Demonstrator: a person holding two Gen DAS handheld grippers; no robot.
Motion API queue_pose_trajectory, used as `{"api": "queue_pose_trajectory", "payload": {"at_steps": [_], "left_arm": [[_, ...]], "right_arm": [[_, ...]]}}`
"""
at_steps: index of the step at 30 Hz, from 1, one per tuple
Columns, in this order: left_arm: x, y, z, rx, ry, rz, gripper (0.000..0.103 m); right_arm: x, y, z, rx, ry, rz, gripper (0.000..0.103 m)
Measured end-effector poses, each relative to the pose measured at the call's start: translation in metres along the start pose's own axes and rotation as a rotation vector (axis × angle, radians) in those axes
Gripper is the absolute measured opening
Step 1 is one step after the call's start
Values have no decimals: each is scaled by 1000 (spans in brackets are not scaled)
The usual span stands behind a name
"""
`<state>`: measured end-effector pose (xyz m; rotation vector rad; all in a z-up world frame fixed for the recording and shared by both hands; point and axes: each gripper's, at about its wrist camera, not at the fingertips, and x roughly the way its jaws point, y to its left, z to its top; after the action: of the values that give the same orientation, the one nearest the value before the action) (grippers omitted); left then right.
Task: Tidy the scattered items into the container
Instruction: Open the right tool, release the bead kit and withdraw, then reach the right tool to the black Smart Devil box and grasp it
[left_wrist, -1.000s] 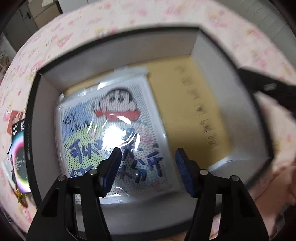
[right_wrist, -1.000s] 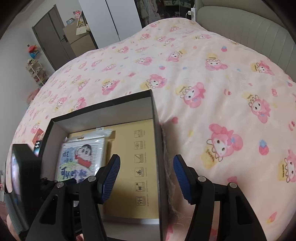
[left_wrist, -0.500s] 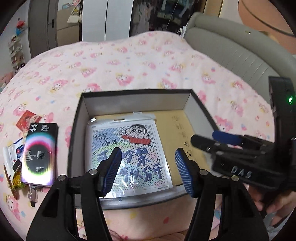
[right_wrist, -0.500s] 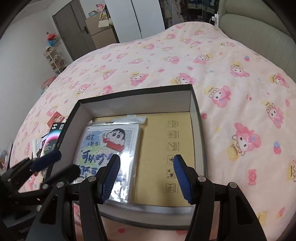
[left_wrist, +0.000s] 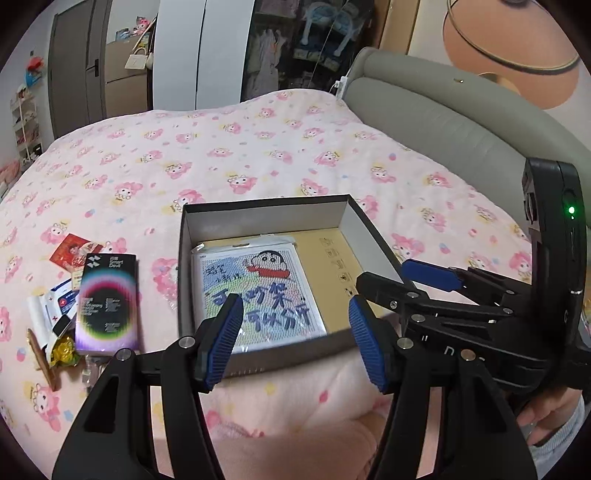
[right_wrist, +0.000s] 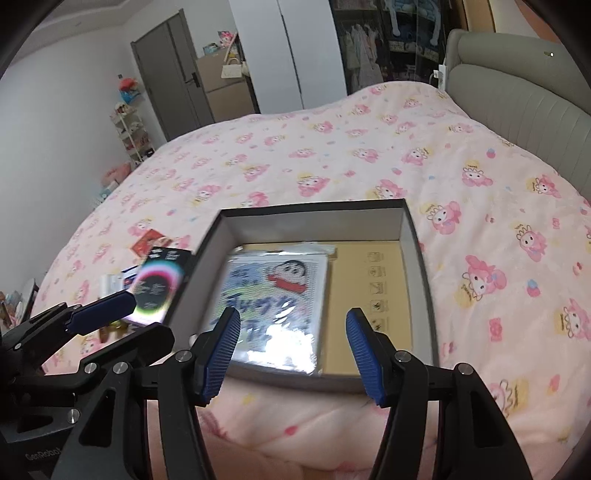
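Note:
An open black box (left_wrist: 266, 210) (right_wrist: 314, 210) sits on the pink bed. Inside it lies a cartoon-print packet (left_wrist: 258, 291) (right_wrist: 273, 295) on the left, over a tan sheet. Left of the box lie scattered items: a black rainbow-ring booklet (left_wrist: 108, 301) (right_wrist: 157, 286), a red card (left_wrist: 74, 251) (right_wrist: 147, 240), white packets (left_wrist: 50, 306) and a gold wrapper (left_wrist: 64, 349). My left gripper (left_wrist: 293, 345) hangs open and empty above the box's near edge. My right gripper (right_wrist: 291, 354) is open and empty too, just to its right.
The pink cartoon-print duvet (left_wrist: 258, 147) covers the whole bed. A grey padded headboard (left_wrist: 443, 122) rises at the right. A person's hand (left_wrist: 550, 413) grips the right tool. Wardrobe doors, a dark door and shelves stand beyond the bed.
Both grippers have pulled up and back from inside the box, so the whole box and the items left of it have come into view. The packet stays in the box.

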<state>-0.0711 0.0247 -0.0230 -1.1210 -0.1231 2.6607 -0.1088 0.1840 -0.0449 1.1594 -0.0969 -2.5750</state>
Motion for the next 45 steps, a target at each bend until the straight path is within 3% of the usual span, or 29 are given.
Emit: {"api": "queue_pose_trajectory", "payload": {"at_steps": [14,23,26,30,36,39,45], "left_arm": [[-63,46,-28,-57,-42,57,59],[-92,109,-30,-194,-89,169,59],[-94,141,-30,-246,-81,218,59],[-69,198,-28,-302,14,262,59],[0,264,-34,-388,168,218,55],[36,288,-38,-426,242,178,52],[84,318,-44,-485,334,108,51]], "right_arm": [[-9,79,-13,-88,-4,85,56],[25,143,9,-220,11,201,56],[54,162,19,-241,63,234,56],[113,190,18,-276,236,320,56],[196,211,1,-244,441,321,56],[210,225,2,-305,411,233,58],[250,233,1,-276,493,189,58]]}}
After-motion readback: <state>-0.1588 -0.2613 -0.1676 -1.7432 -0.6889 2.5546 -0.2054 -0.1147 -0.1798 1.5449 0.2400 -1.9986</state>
